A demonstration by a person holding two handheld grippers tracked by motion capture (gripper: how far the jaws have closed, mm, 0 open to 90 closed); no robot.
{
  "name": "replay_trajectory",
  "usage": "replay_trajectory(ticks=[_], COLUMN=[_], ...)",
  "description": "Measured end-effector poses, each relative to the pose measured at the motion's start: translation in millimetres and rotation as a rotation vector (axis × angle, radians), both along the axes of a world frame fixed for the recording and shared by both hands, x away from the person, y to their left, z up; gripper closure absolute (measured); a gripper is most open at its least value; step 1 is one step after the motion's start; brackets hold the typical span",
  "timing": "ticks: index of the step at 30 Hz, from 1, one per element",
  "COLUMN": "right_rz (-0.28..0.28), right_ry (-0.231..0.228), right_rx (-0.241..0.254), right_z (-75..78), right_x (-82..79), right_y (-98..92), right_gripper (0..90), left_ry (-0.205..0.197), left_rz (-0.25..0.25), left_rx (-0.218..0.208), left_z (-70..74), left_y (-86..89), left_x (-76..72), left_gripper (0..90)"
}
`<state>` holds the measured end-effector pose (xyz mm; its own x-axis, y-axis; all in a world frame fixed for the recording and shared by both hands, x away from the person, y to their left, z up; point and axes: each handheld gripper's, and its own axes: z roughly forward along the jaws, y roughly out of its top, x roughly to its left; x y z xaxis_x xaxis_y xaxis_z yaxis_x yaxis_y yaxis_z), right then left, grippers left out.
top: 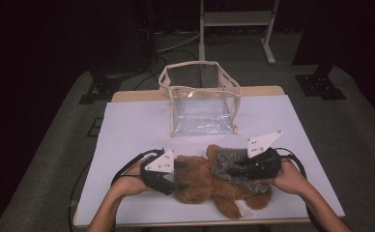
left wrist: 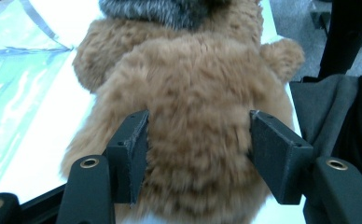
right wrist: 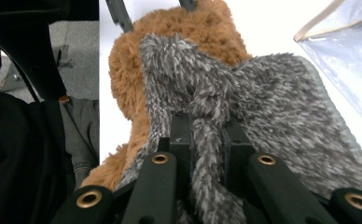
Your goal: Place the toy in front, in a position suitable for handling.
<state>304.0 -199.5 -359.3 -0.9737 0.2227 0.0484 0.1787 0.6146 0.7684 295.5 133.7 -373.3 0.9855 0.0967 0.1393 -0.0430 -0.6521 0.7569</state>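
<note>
A brown teddy bear [top: 197, 182] lies near the front edge of the table, wearing a fuzzy grey garment [top: 225, 162] on its body. My left gripper [top: 181, 176] comes in from the left. Its two jaws sit on either side of the bear's head [left wrist: 193, 93], with the pads pressed into the fur. My right gripper [top: 234, 170] comes in from the right and is shut on a pinched fold of the grey garment [right wrist: 272, 102]. That fold runs up between the jaws in the right gripper view [right wrist: 206, 135]. The bear's brown fur [right wrist: 188, 28] shows beyond it.
A clear plastic bag with a cream trim [top: 200, 88] stands open-topped behind the bear at the middle of the table. A white sheet [top: 127, 125] covers the tabletop. Past the far edge are dark floor, cables and a white metal stand [top: 236, 19].
</note>
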Motion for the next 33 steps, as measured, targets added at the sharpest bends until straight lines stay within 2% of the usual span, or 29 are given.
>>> replay_trajectory(ticks=[3,5,11,16,18,20,22,24,25,26,29,33], right_rz=[-0.012,-0.022,-0.042,-0.048,-0.038,-0.037,-0.049,-0.064,-0.089,-0.097,-0.095,-0.070], right_ry=[-0.003,-0.010,-0.018,-0.071,-0.073,-0.076,-0.064,-0.046,-0.048,-0.051,-0.072,-0.091], right_rx=[0.004,0.001,-0.005,0.004,0.002,-0.036,-0.060,-0.045,-0.040,-0.041,-0.061,-0.078], right_z=[-2.0,-1.4,5.5,21.4,22.8,18.9,12.1,8.4,10.3,12.7,18.2,23.8], right_x=[-2.9,-4.5,-3.4,0.3,2.9,5.1,7.1,7.0,4.7,3.9,3.6,10.3], right_y=[-8.0,-12.5,-22.0,-12.9,-7.5,-5.3,-12.0,-23.2,-33.8,-34.9,-30.2,-9.4], right_gripper=[78.1,78.0,77.6,77.5,77.5,77.5,77.6,77.6,77.6,77.6,77.5,77.5], left_ry=[0.012,0.014,0.025,0.023,0.020,0.014,0.017,0.018,0.015,0.014,0.012,0.012], left_rz=[0.012,-0.004,-0.027,-0.047,-0.053,-0.059,-0.058,-0.058,-0.060,-0.062,-0.068,-0.075], left_rx=[0.003,0.016,-0.008,-0.004,0.001,0.005,-0.003,-0.008,-0.007,-0.002,0.009,0.008], left_z=[-1.0,-6.1,-15.6,-16.0,-16.0,-16.1,-16.9,-17.7,-17.7,-17.4,-16.2,-16.6], left_y=[2.4,-4.0,-22.4,-39.0,-44.5,-47.6,-47.2,-46.8,-47.5,-48.6,-53.9,-62.2], left_x=[2.7,2.5,2.4,5.1,5.3,5.9,6.0,6.0,6.1,6.5,6.9,7.8], left_gripper=[39.2,40.1,44.7,44.9,44.7,44.6,44.5,44.1,44.1,44.1,44.1,44.1])
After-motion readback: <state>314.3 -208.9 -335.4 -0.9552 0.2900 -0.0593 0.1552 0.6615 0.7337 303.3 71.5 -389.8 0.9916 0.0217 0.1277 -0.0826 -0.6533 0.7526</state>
